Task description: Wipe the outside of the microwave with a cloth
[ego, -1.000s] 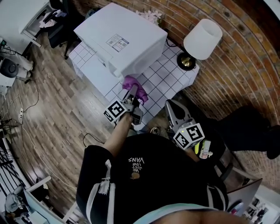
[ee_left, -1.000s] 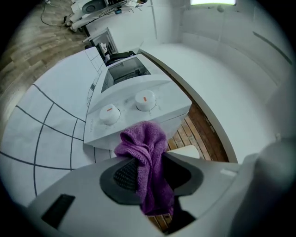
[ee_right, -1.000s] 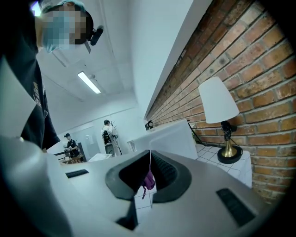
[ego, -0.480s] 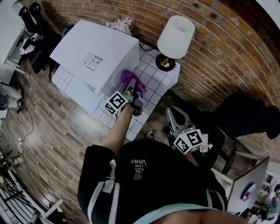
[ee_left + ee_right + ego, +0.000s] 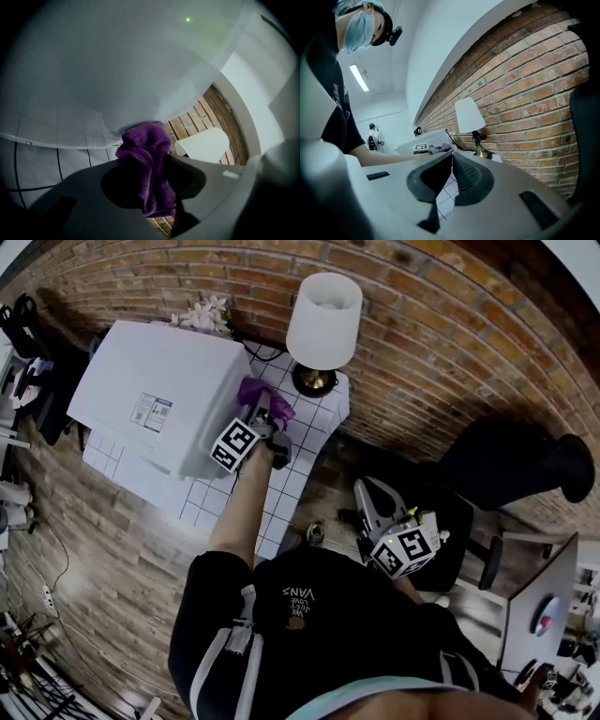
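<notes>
A white microwave (image 5: 164, 399) stands on a small table (image 5: 286, 488) with a white gridded cloth. My left gripper (image 5: 263, 417) is shut on a purple cloth (image 5: 258, 392), which presses against the microwave's right side near the back. In the left gripper view the purple cloth (image 5: 149, 164) bunches between the jaws and touches the white microwave wall (image 5: 117, 70). My right gripper (image 5: 372, 498) hangs low to the right, off the table, shut and empty; its jaws meet in the right gripper view (image 5: 451, 171).
A lamp with a white shade (image 5: 323, 315) and brass base (image 5: 314, 381) stands on the table's far right corner, close to the cloth. A brick wall (image 5: 441, 343) runs behind. Pale flowers (image 5: 202, 313) lie behind the microwave. A black chair (image 5: 506, 465) stands at right.
My left gripper has carried the purple cloth from the microwave's front corner back along its right side toward the wall. The right gripper stays low and shut.
</notes>
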A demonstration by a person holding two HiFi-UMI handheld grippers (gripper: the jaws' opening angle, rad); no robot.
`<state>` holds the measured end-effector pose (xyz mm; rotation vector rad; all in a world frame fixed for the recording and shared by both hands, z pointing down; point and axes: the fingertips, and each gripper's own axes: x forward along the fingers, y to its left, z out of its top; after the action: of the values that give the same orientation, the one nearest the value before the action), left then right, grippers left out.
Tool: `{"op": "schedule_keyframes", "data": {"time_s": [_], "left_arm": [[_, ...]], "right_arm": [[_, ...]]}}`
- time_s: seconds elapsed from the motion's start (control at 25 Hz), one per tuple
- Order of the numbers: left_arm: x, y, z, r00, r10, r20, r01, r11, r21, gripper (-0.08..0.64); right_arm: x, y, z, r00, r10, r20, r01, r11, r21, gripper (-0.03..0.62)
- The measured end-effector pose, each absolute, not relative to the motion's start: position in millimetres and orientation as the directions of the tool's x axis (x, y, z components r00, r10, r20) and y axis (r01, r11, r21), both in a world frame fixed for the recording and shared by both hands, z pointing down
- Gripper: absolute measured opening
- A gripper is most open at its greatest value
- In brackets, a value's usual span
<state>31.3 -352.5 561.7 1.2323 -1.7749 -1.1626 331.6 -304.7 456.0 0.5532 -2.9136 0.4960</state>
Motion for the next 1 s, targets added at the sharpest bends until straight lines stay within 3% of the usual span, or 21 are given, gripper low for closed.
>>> {"op": "schedule_keyframes", "data": {"time_s": [0.44,1.0], "left_arm": [[45,-348,559,-0.292,-0.956,0.024,-0.360,0.133,0.923,0.141],[101,-176,589,-0.375,-0.922,0.096,-0.288,0.215,0.933,0.141]], "right_arm": [[324,-302,456,-0.935,-0.297,0.193,-0.345,0.888,-0.305,0.005],[255,-236,455,-0.988,0.016,0.151,-0.033,0.947,-0.319,0.005]]}}
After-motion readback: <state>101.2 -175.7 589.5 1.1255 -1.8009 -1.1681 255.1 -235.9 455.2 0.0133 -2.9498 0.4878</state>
